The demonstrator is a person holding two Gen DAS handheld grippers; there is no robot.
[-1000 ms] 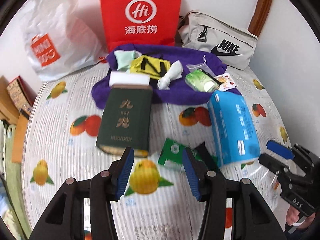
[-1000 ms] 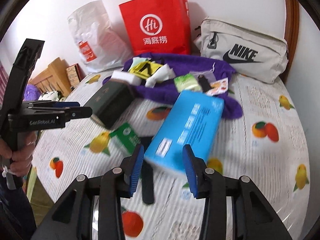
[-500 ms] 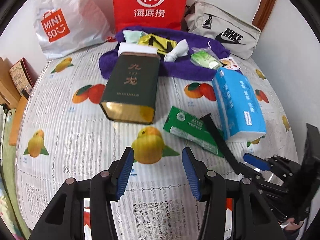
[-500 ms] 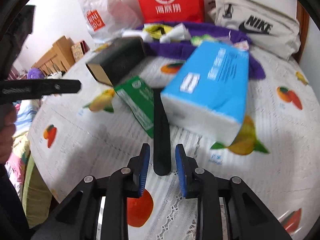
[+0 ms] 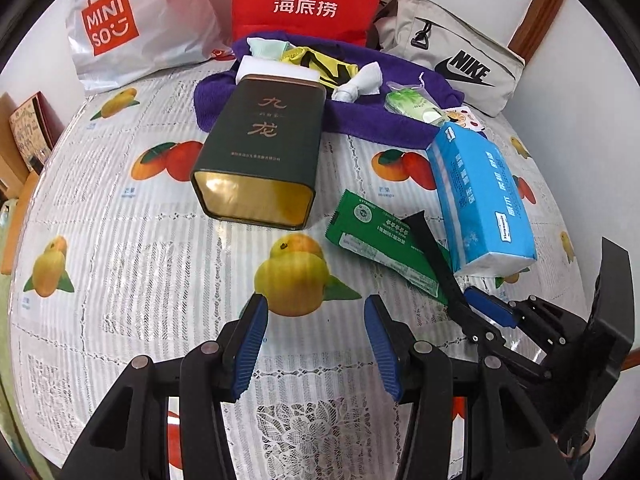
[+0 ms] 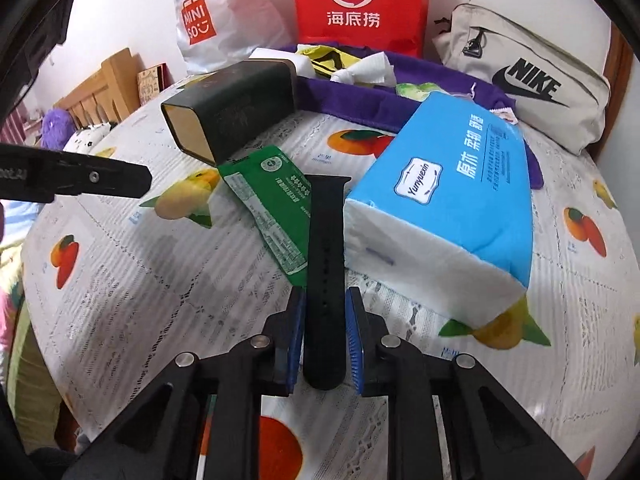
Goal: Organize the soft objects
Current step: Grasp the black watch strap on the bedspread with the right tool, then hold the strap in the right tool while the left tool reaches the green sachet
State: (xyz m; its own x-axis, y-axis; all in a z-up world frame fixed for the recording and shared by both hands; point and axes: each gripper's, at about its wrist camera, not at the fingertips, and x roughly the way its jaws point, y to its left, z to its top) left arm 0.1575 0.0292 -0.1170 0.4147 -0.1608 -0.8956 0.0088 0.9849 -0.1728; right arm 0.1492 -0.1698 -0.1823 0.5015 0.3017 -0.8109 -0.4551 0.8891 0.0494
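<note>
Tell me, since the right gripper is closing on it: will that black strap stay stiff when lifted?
Probably not. The black watch strap looks like thin rubbery silicone, so its free end should droop. It seems light, and the right gripper pads flank its narrow sides, so it may twist.

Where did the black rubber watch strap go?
In the right wrist view the black rubber watch strap lies mid-table between the right tool's blue pads, resting partly on the green foil packet, just left of the blue tissue pack.

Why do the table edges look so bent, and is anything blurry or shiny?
Left wrist view: fisheye lens bows the tablecloth; glare on the dark green tin. Right wrist view: same bowing; blue tissue pack sharp, black strap between the fingers sharp.
</note>
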